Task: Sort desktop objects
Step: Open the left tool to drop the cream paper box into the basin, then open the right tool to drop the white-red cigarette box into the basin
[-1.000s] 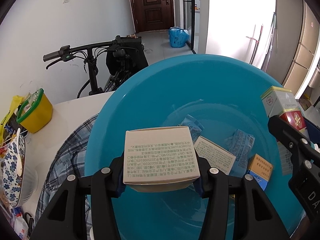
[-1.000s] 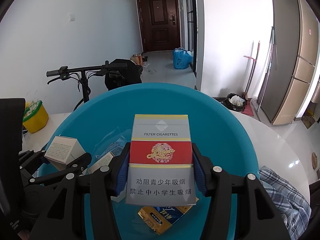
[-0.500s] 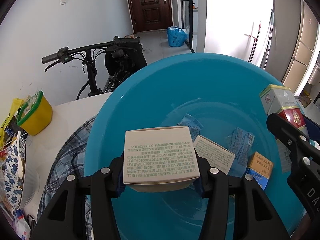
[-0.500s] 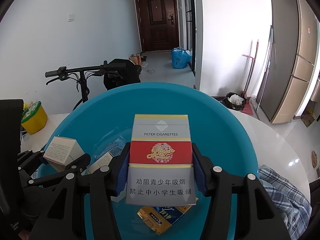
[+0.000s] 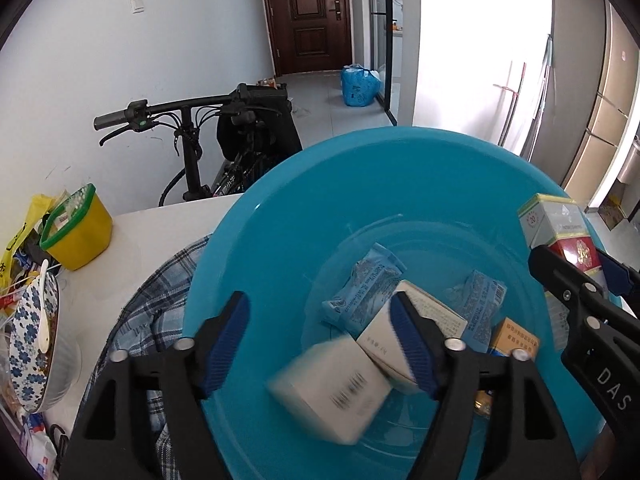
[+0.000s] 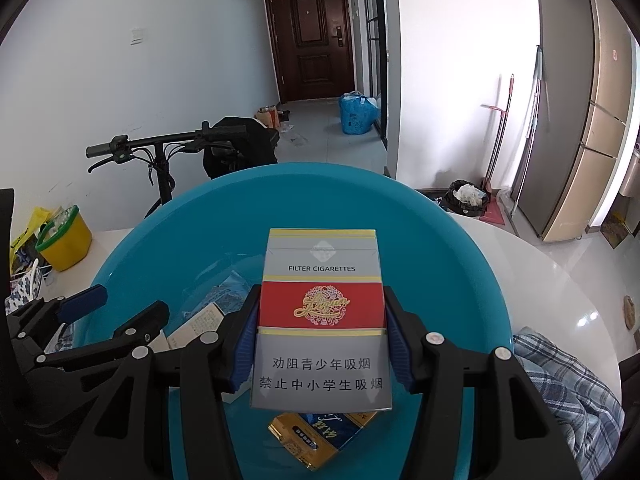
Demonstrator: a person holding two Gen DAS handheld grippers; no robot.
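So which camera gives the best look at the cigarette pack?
The right wrist view: the cigarette pack faces the lens, its whole front readable, clamped in the right gripper. The left wrist view shows only its upper part at the right edge, partly behind that gripper's finger.

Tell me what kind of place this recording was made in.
Most likely a lived-in flat: a white table by the entrance hall, with a dark front door, a parked bicycle, and a tall fridge-like cabinet on the right.

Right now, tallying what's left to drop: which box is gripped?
The red-and-silver cigarette pack, clamped in the right gripper; the other boxes are free in the blue basin.
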